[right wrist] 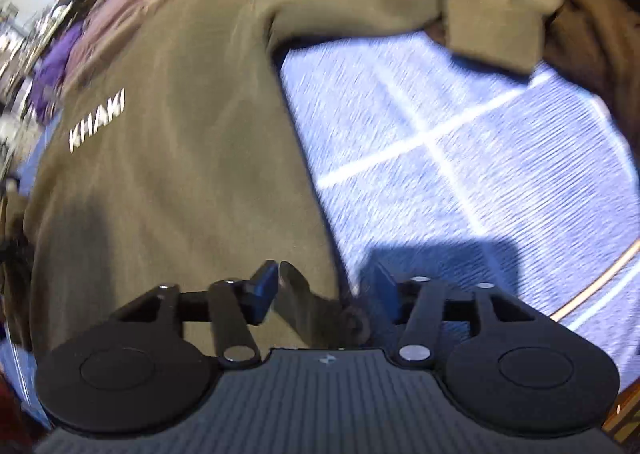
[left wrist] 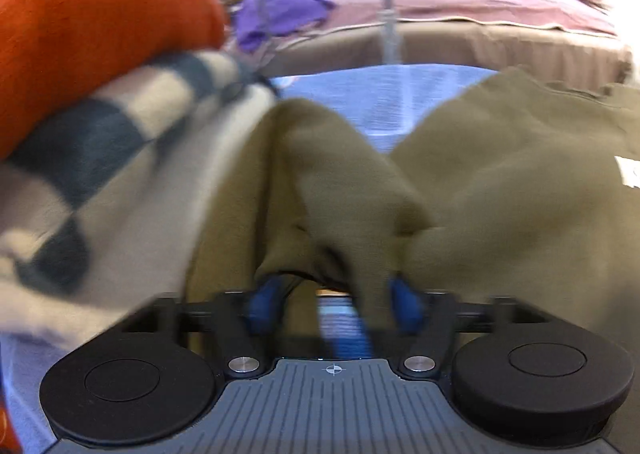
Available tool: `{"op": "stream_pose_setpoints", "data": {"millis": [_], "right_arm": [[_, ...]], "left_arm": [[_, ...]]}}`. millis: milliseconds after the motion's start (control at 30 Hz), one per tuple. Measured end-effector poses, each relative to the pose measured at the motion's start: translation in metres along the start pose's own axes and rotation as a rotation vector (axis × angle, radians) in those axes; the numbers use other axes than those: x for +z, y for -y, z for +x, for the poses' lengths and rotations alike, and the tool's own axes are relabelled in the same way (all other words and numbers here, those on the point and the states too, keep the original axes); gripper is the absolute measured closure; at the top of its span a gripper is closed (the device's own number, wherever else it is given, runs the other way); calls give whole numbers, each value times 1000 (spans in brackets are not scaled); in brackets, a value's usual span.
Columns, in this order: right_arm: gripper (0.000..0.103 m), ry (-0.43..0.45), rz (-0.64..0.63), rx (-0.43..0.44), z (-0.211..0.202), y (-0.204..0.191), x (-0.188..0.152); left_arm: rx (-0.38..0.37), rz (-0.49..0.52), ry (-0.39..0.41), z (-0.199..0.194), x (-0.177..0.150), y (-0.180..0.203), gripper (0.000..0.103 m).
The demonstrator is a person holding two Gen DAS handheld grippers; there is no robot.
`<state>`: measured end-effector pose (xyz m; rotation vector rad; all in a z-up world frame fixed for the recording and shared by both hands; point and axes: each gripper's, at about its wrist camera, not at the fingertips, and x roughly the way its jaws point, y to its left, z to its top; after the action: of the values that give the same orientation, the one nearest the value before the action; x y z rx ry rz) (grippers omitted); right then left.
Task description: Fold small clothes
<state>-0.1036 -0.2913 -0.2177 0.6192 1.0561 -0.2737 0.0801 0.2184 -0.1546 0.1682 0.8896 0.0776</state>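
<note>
A khaki sweatshirt (right wrist: 180, 134) with white "KHAKI" lettering lies over a blue mat (right wrist: 460, 134). In the left wrist view the same khaki cloth (left wrist: 500, 174) bunches up between my left gripper's (left wrist: 336, 294) blue fingers (left wrist: 266, 302), which stand apart with cloth draped over and between them. My right gripper (right wrist: 324, 290) has its blue fingers (right wrist: 264, 290) apart around the sweatshirt's bottom edge. One sleeve (right wrist: 492, 26) stretches to the upper right. Both views are motion-blurred.
An orange garment (left wrist: 100, 22) and a grey-and-white striped one (left wrist: 100, 158) hang close at the left. A purple garment (left wrist: 280, 14) lies on a maroon-covered bed (left wrist: 480, 6) behind. A brown garment (right wrist: 600, 46) lies at the right of the mat.
</note>
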Motion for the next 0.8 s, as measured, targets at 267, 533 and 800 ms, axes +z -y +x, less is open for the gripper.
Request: {"op": "stream_pose_setpoints", "data": {"millis": [267, 533, 800], "right_arm": [[31, 266, -23, -176, -42, 29, 67], [39, 341, -436, -399, 24, 6, 87], [57, 292, -410, -531, 81, 28, 96]], "left_arm": [[-47, -12, 43, -61, 3, 9, 0], [-148, -81, 3, -133, -29, 69, 0], [-226, -77, -11, -179, -57, 166, 0]]}}
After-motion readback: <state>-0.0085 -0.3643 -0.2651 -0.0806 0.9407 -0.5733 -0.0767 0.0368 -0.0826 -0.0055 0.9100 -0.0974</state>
